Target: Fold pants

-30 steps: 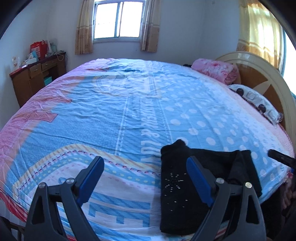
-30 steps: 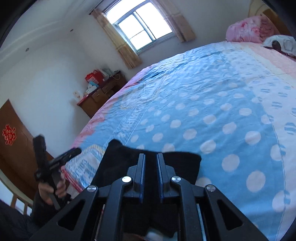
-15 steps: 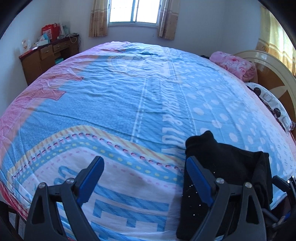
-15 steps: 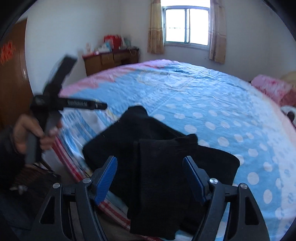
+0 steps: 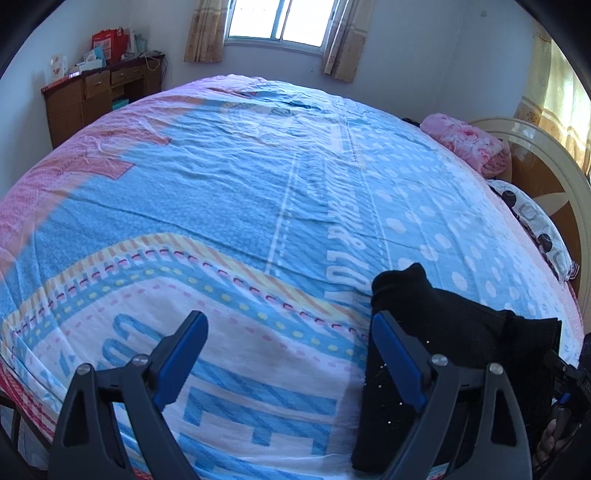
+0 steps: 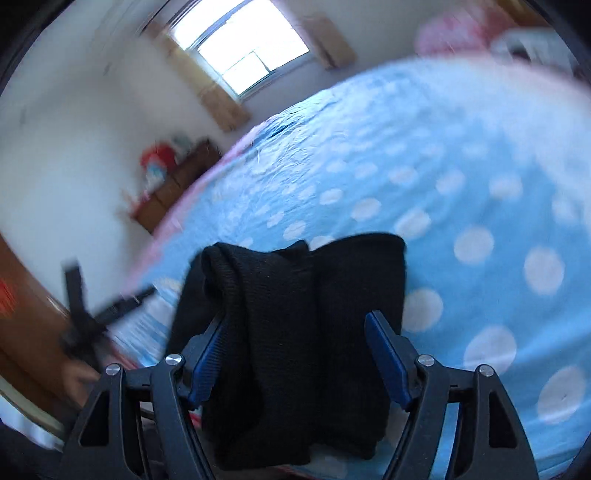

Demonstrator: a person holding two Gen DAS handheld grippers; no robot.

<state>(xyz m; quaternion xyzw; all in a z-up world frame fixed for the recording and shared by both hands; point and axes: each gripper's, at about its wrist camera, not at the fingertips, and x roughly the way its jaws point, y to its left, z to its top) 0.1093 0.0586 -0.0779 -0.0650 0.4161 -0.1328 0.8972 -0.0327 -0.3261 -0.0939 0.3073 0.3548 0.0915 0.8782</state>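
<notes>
1. Black knit pants (image 6: 303, 332) sit folded in a chunky bundle at the near edge of the bed (image 5: 229, 192), on the right side, on the blue polka-dot sheet.
2. Left tongs (image 5: 288, 354) are spread wide over the striped part of the sheet, nothing between them, with the pants just to their right.
3. Right tongs (image 6: 295, 354) straddle the bundle and are closing in, pants between the blue pads (image 6: 386, 356). That view is pretty blurry.
4. Far side: window (image 5: 280, 18), wooden dresser (image 5: 92, 99) far left, pink blanket (image 5: 469, 142) far right.

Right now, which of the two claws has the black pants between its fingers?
The right claw: its closing fingers straddle the folded black pants. The left claw stands wide over bare bedsheet, the pants beside it.
</notes>
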